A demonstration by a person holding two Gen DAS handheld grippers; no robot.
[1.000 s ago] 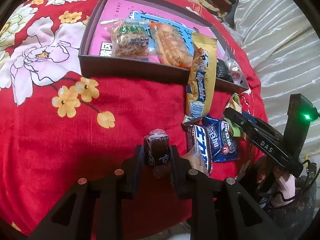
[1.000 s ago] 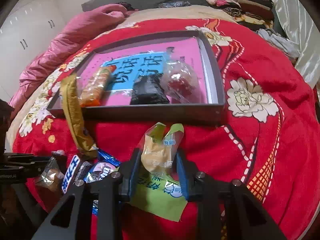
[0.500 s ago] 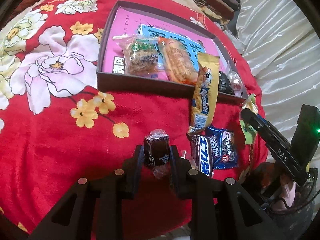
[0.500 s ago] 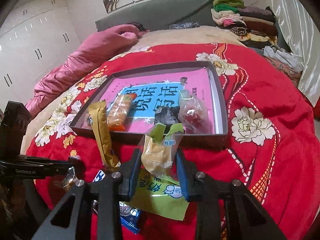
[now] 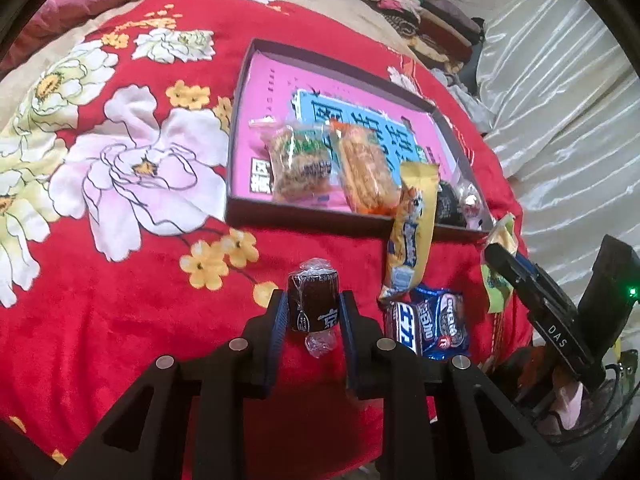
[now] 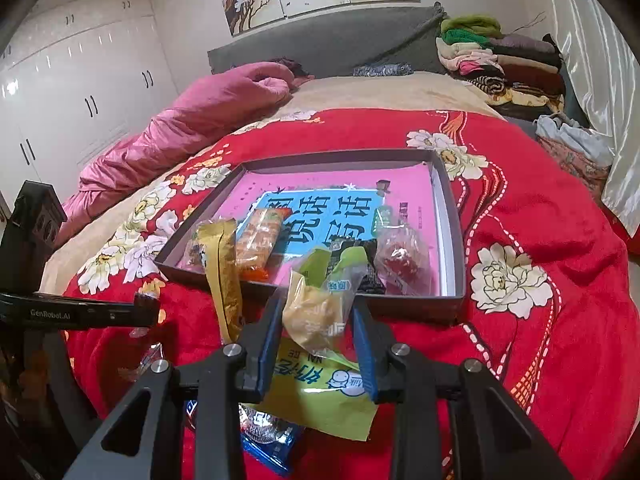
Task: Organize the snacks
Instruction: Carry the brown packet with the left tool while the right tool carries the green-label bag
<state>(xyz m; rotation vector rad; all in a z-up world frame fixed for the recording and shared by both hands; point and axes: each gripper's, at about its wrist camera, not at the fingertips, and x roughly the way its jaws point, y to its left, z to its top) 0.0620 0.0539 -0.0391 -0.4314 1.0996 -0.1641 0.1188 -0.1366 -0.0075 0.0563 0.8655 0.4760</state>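
Note:
My left gripper (image 5: pixel 313 309) is shut on a dark brown wrapped candy (image 5: pixel 312 300), held above the red blanket short of the box. My right gripper (image 6: pixel 318 312) is shut on a green-and-yellow snack bag (image 6: pixel 320 304), held above the blanket near the box's front wall. The shallow dark box (image 5: pixel 320 222) (image 6: pixel 452 240) with a pink and blue bottom holds several wrapped snacks. A yellow bar (image 5: pixel 412 232) (image 6: pixel 222 276) leans over the box's front wall. Blue cookie packs (image 5: pixel 428 322) lie on the blanket. The right gripper also shows at the left wrist view's right edge (image 5: pixel 500 252).
The red flowered blanket (image 5: pixel 100 280) covers a bed. A pink quilt (image 6: pixel 180 140) lies at the far left, folded clothes (image 6: pixel 500 60) at the headboard. Pale curtains (image 5: pixel 560 120) hang to the right. The bed's near edge is just below both grippers.
Both grippers have risen and pulled back with their snacks still held, so the box looks smaller and more of the bedroom shows.

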